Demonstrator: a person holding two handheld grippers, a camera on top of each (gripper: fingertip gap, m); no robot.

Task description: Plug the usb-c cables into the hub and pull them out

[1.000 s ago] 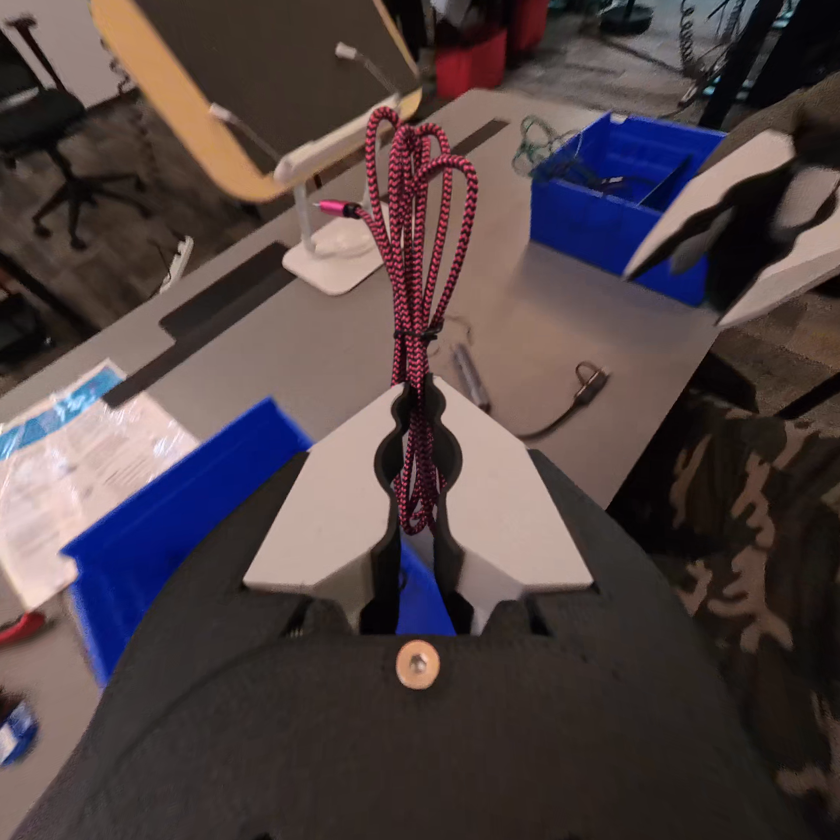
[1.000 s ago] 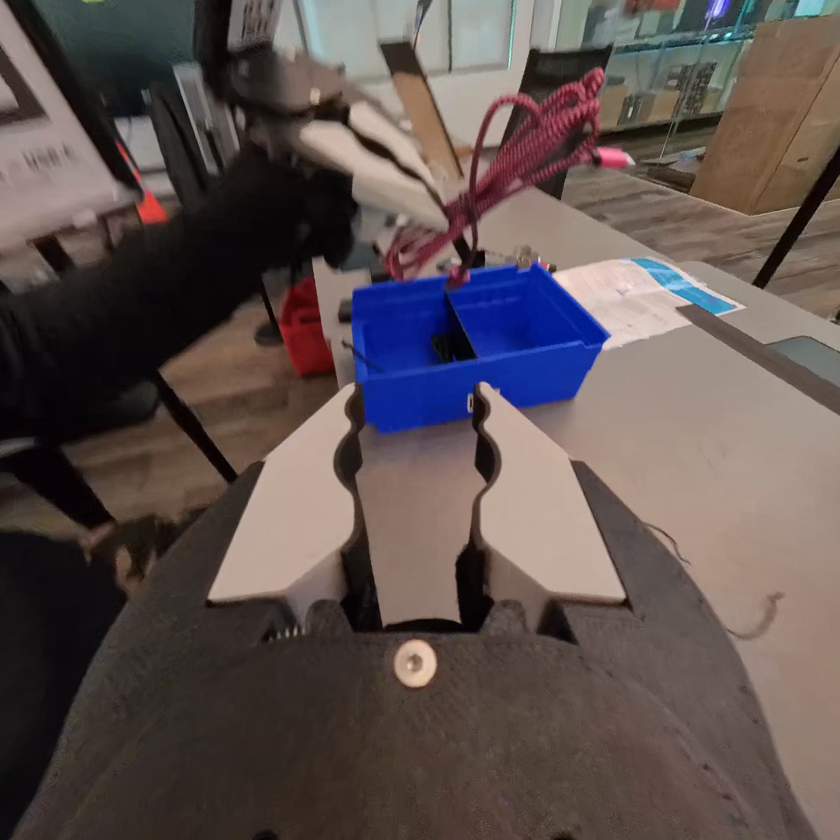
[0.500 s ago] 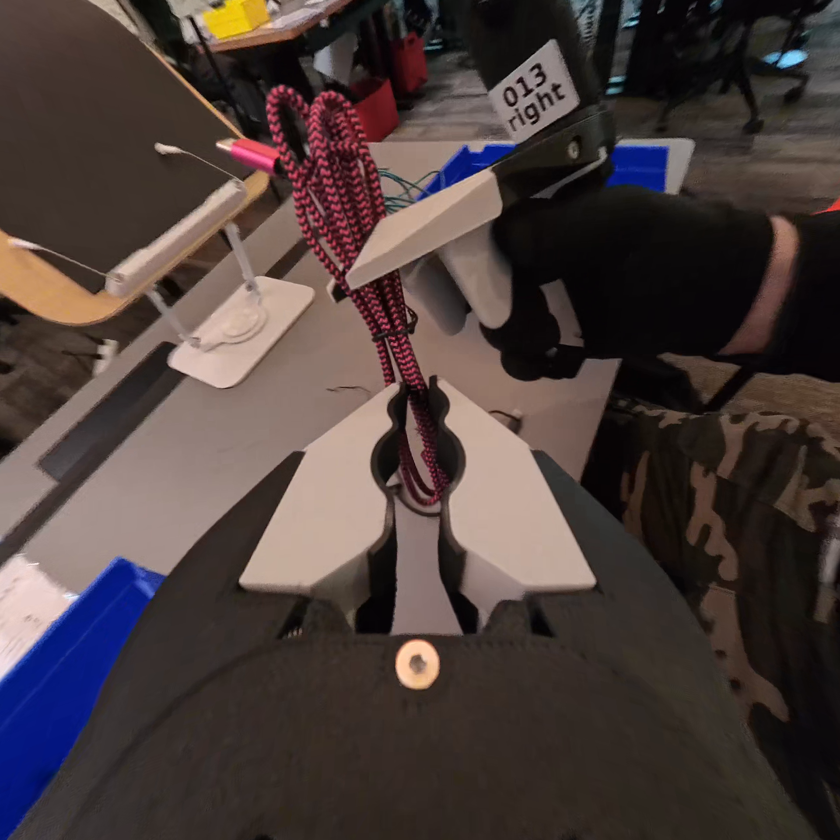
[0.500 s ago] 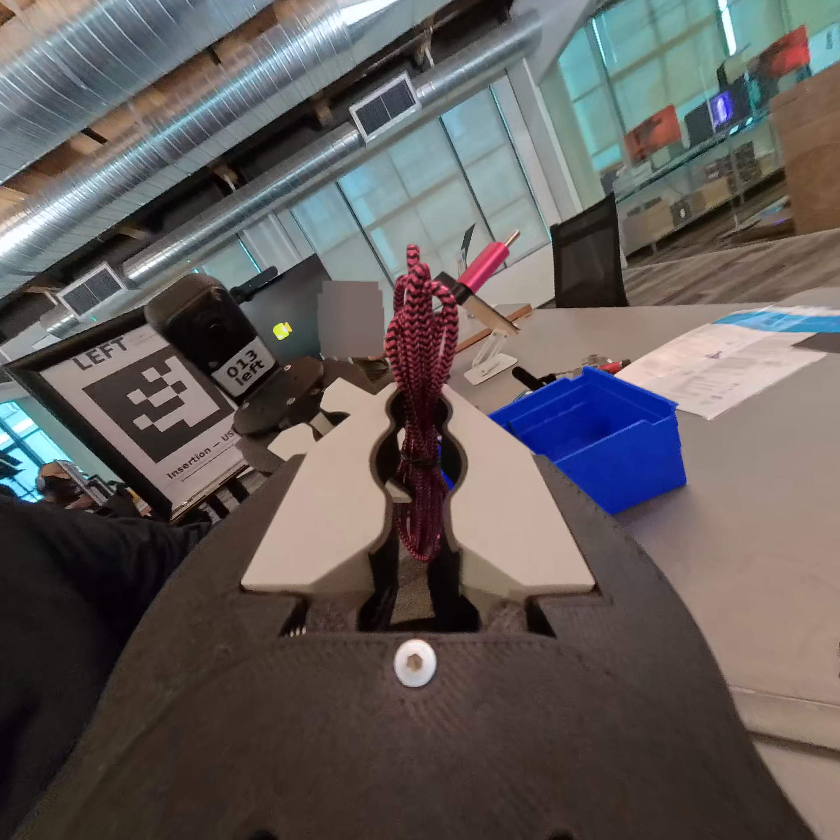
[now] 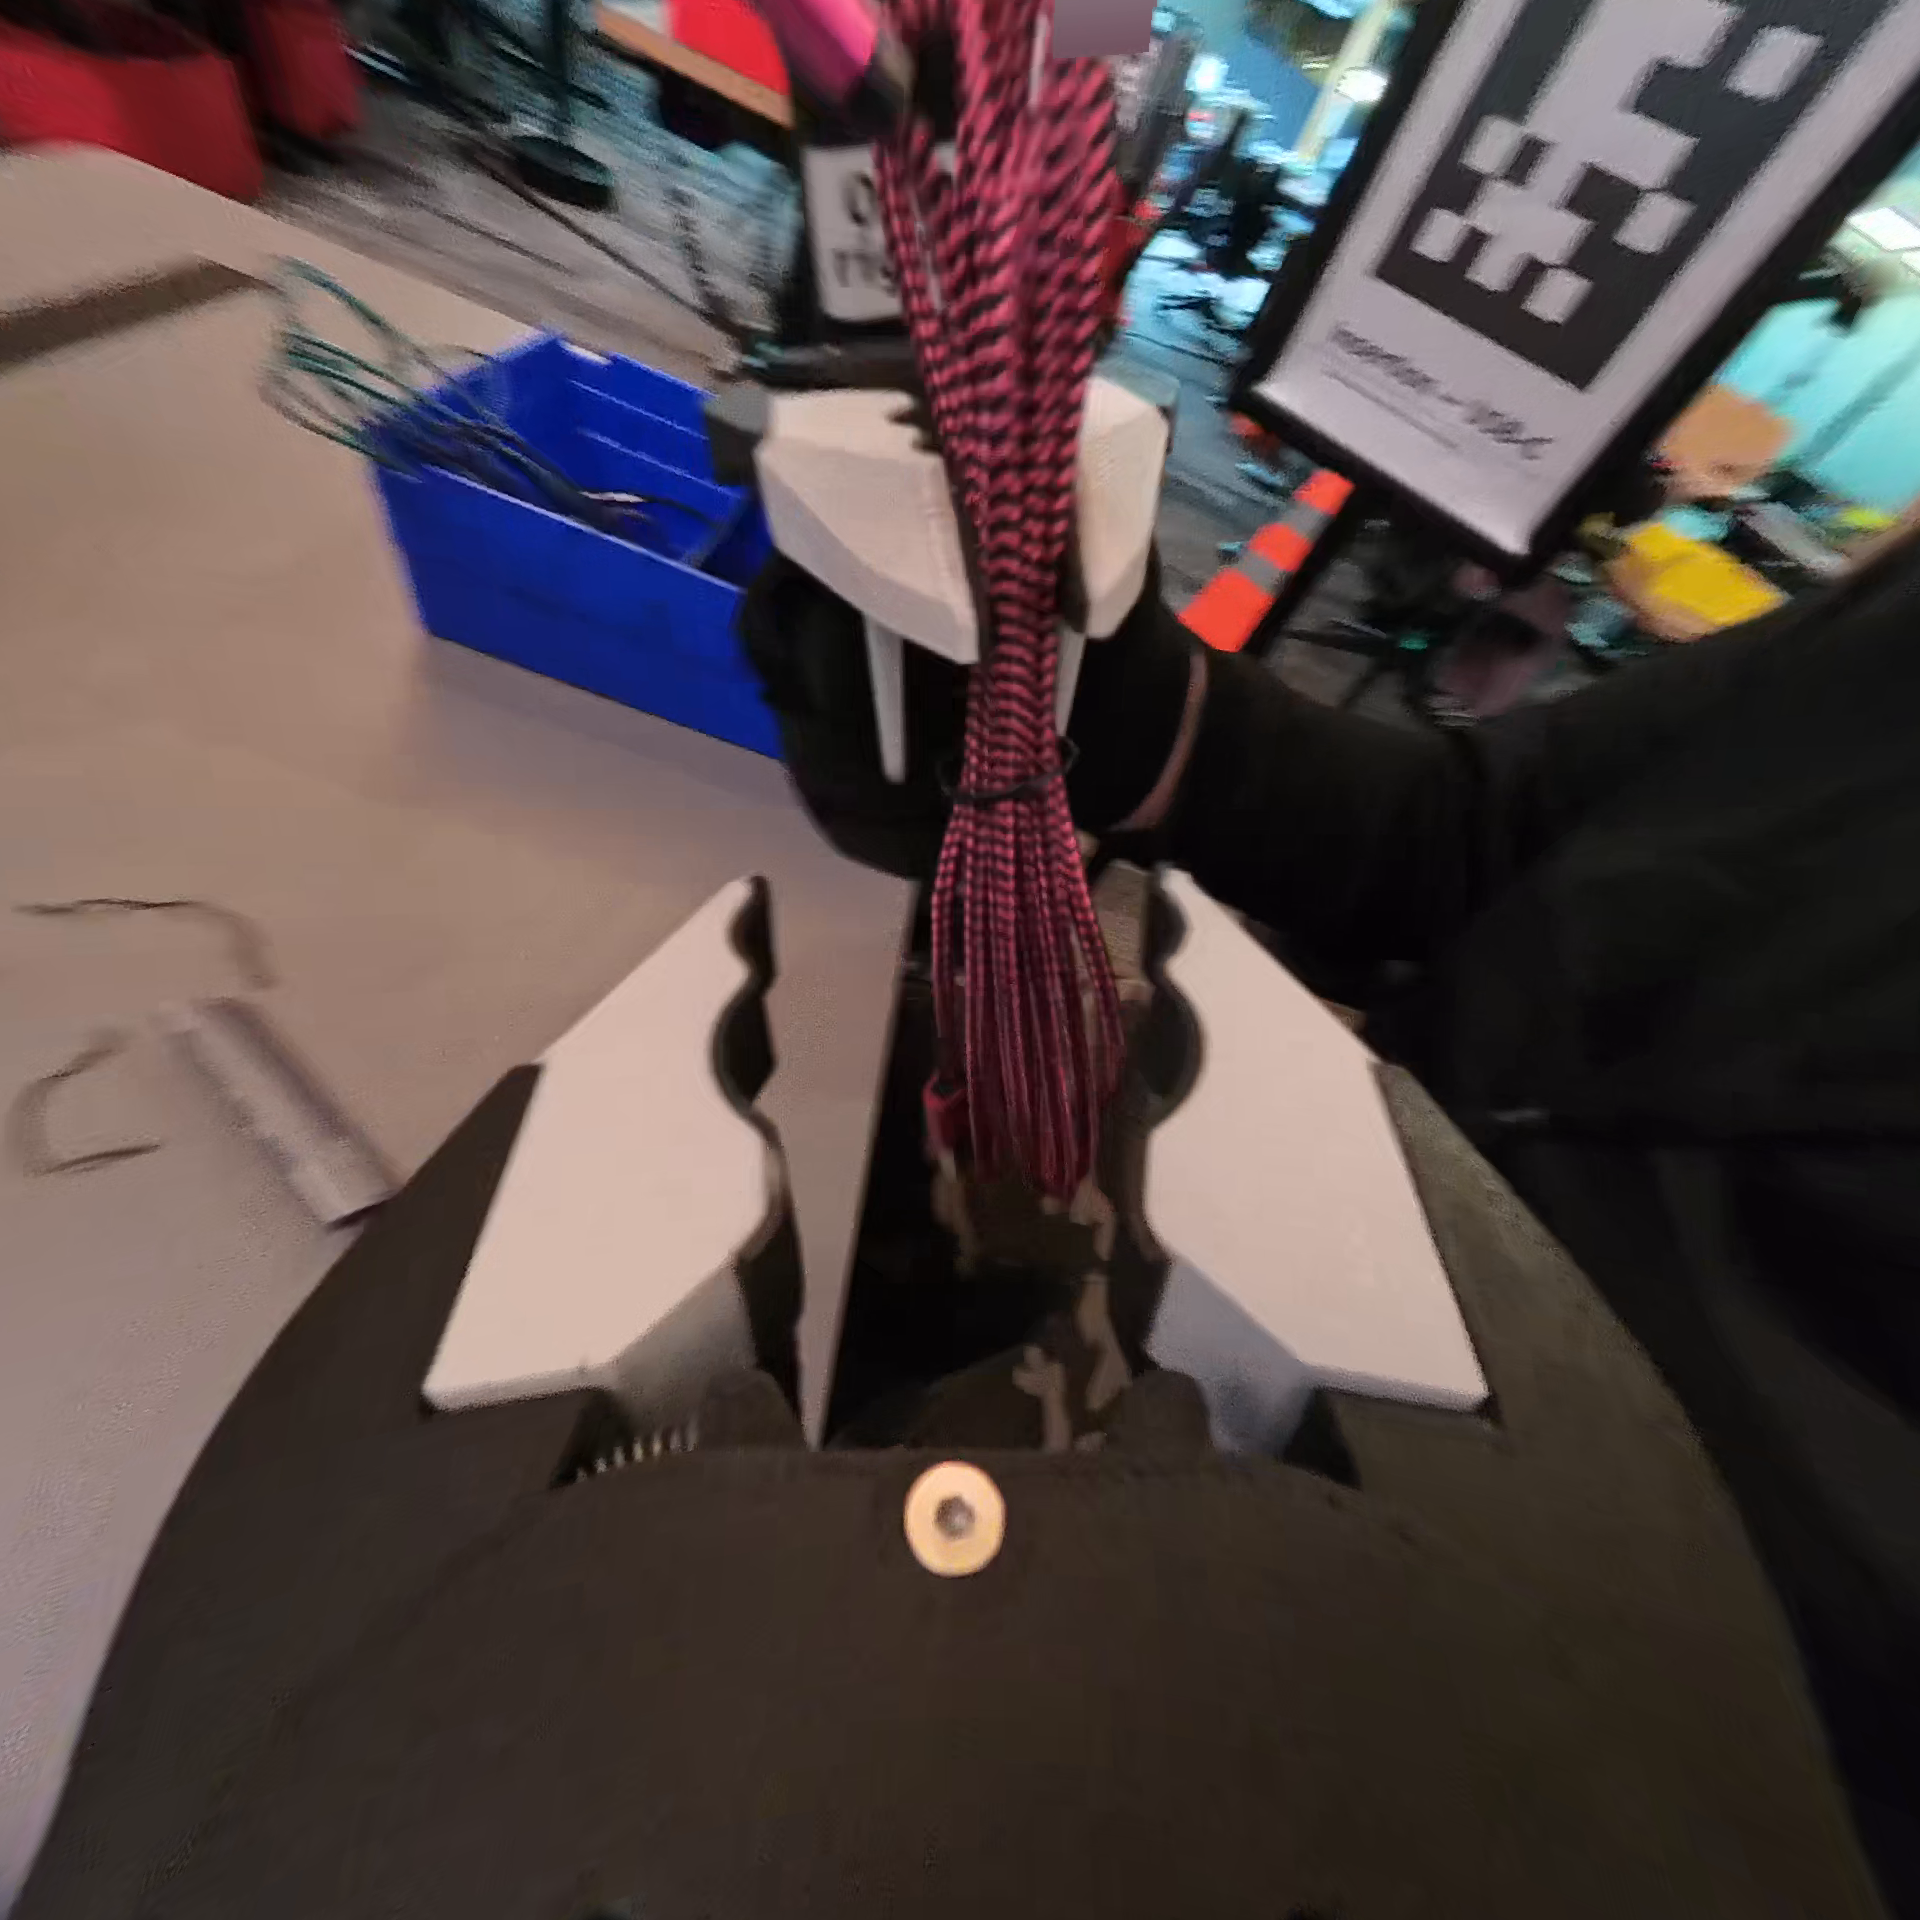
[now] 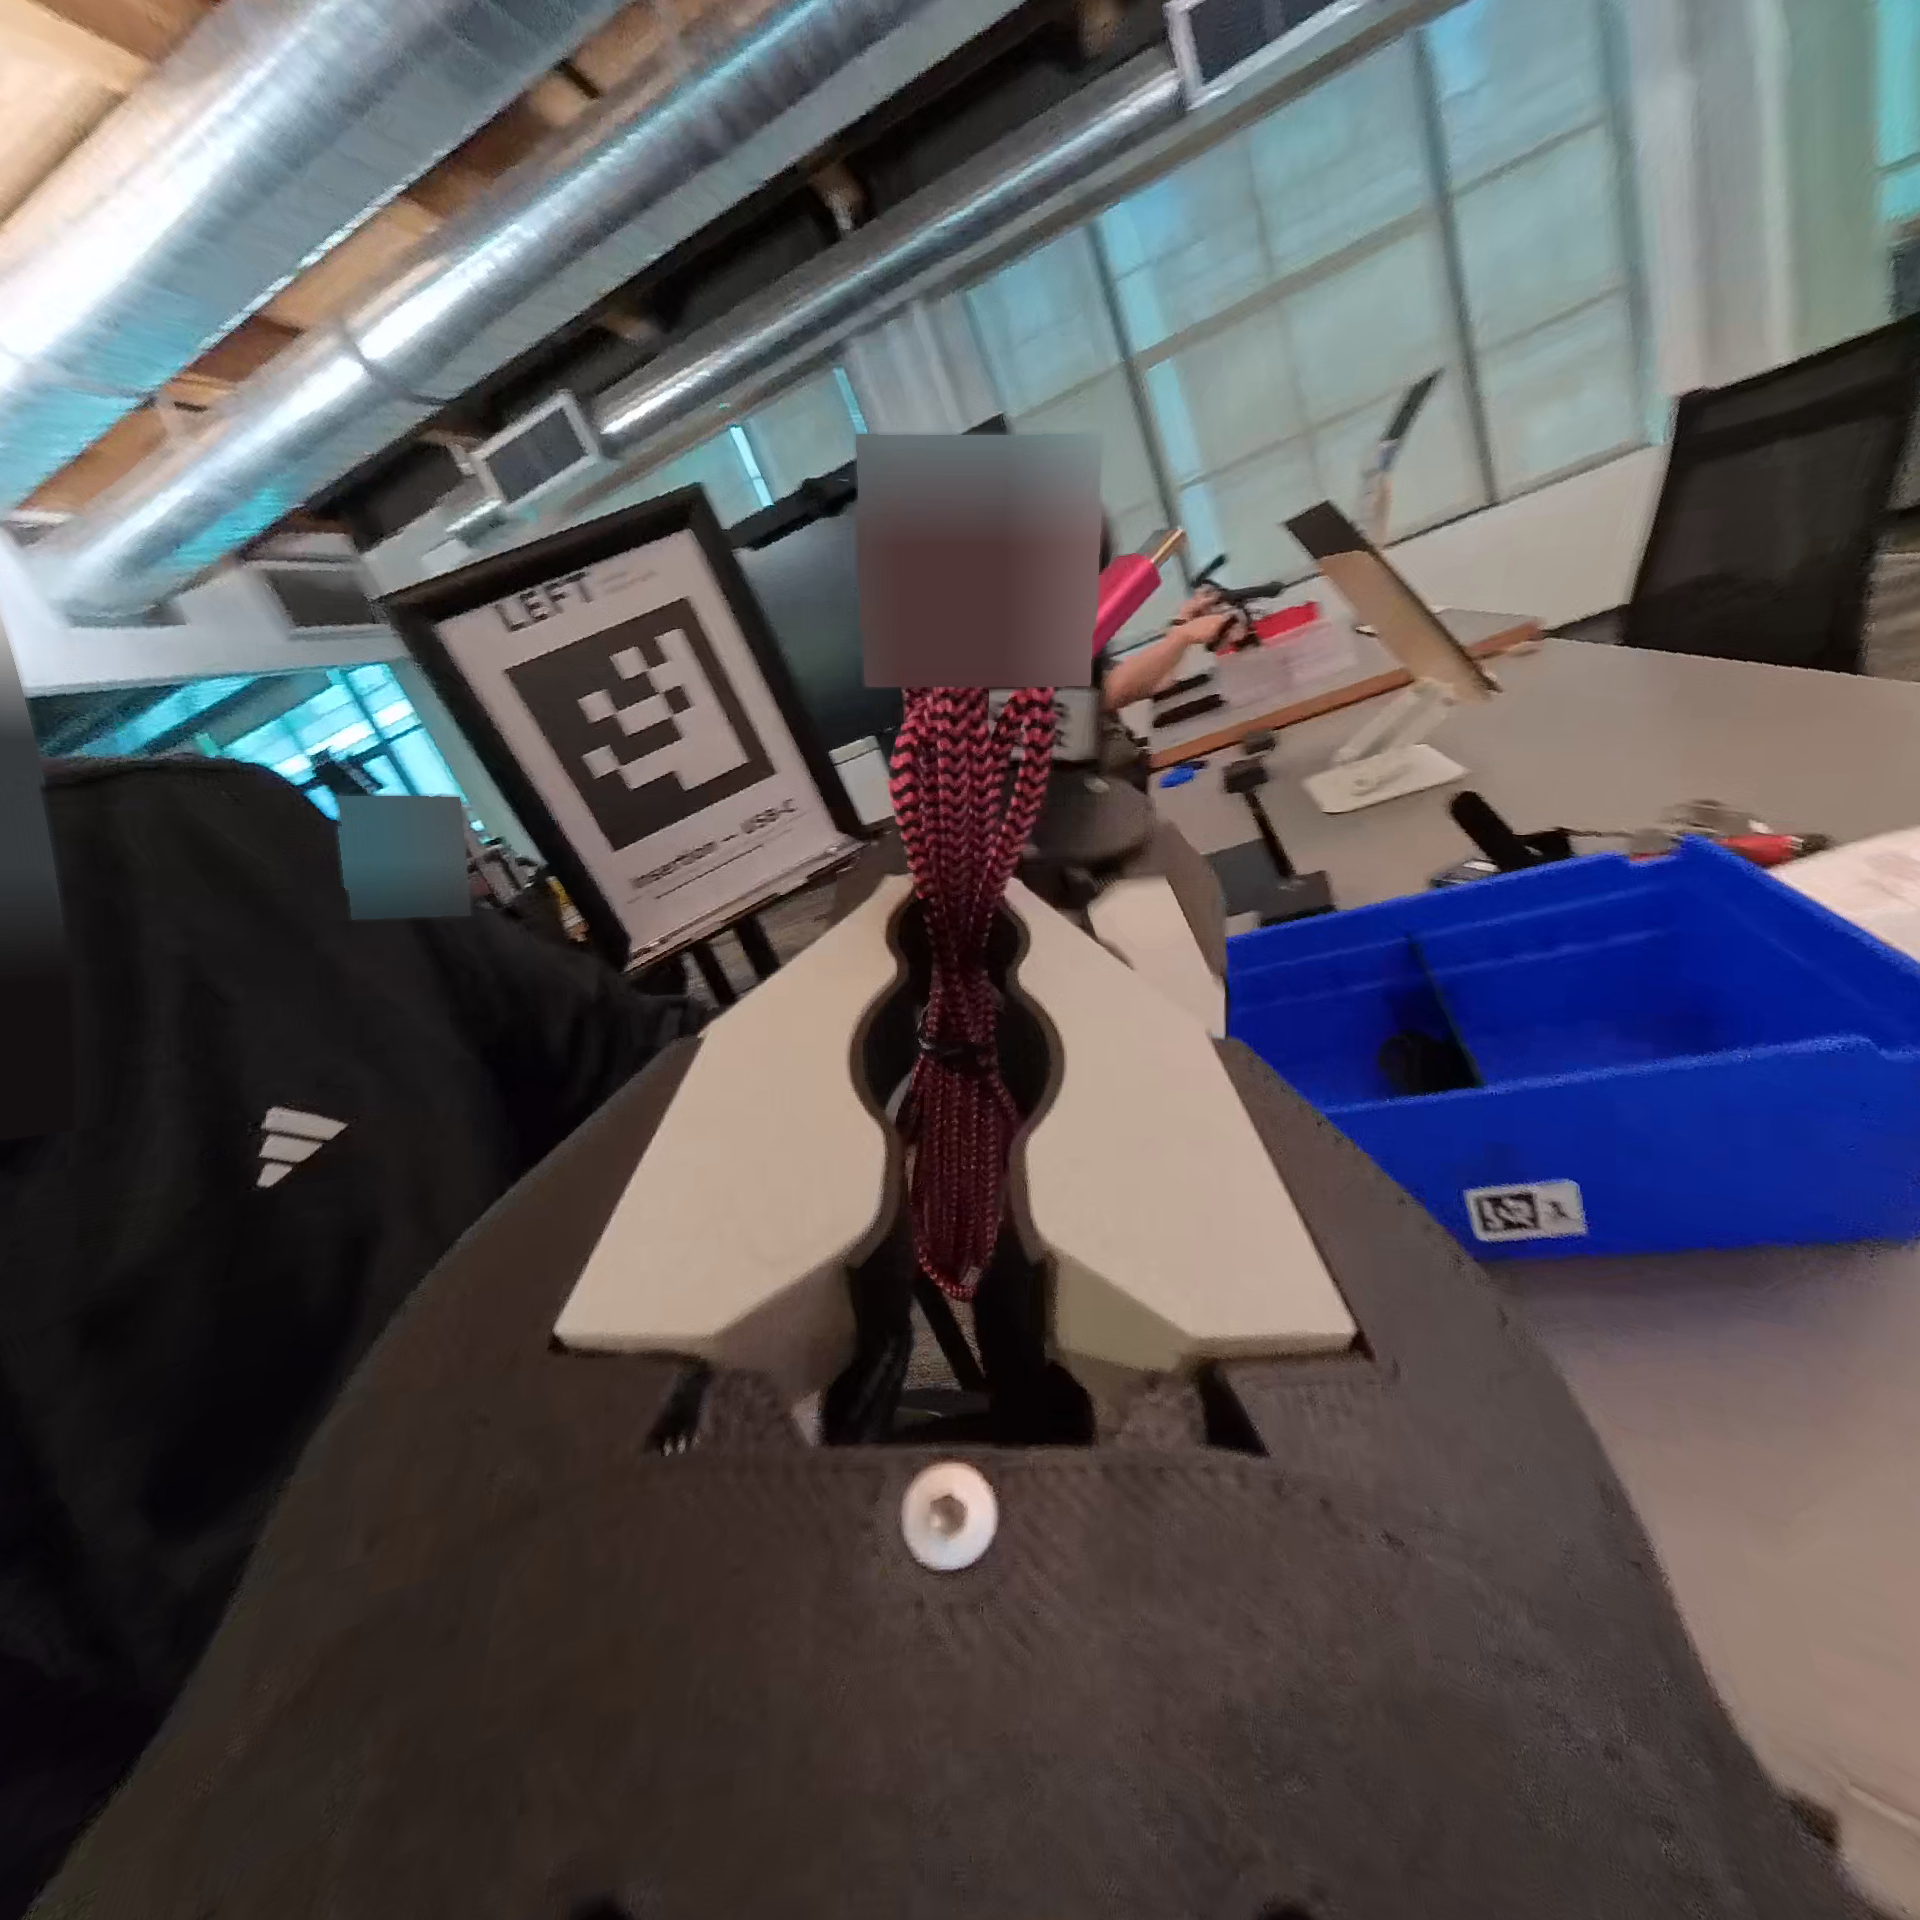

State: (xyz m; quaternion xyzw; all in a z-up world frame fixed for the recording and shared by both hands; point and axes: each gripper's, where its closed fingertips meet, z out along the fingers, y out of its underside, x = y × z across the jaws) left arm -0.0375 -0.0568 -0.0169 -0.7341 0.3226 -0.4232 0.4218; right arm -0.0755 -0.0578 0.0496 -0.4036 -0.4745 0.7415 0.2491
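A red-and-black braided USB-C cable bundle (image 6: pixel 956 1143), tied with a thin black band, stands upright in my right gripper (image 6: pixel 961 904), which is shut on it. Its pink connector (image 6: pixel 1127 582) sticks out at the top. In the left wrist view the bundle (image 5: pixel 1023 987) hangs down between the wide-apart fingers of my open left gripper (image 5: pixel 956 894) without being gripped. The right gripper (image 5: pixel 997 436) clamps it higher up. A slim grey bar with a thin dark cord (image 5: pixel 260 1101), blurred, lies on the table at left.
A blue bin (image 5: pixel 561 561) with dark-green wires sits on the grey table (image 5: pixel 312 779). A second blue divided bin (image 6: pixel 1662 1039) is to the right. A framed marker board (image 6: pixel 644 727), an orange cone (image 5: pixel 1268 561) and a tablet stand (image 6: pixel 1392 665) stand beyond. A black sleeve (image 6: pixel 260 1039) is at left.
My left gripper has opened and let go of the cable bundle, which the right gripper alone now holds. Both views have swung round.
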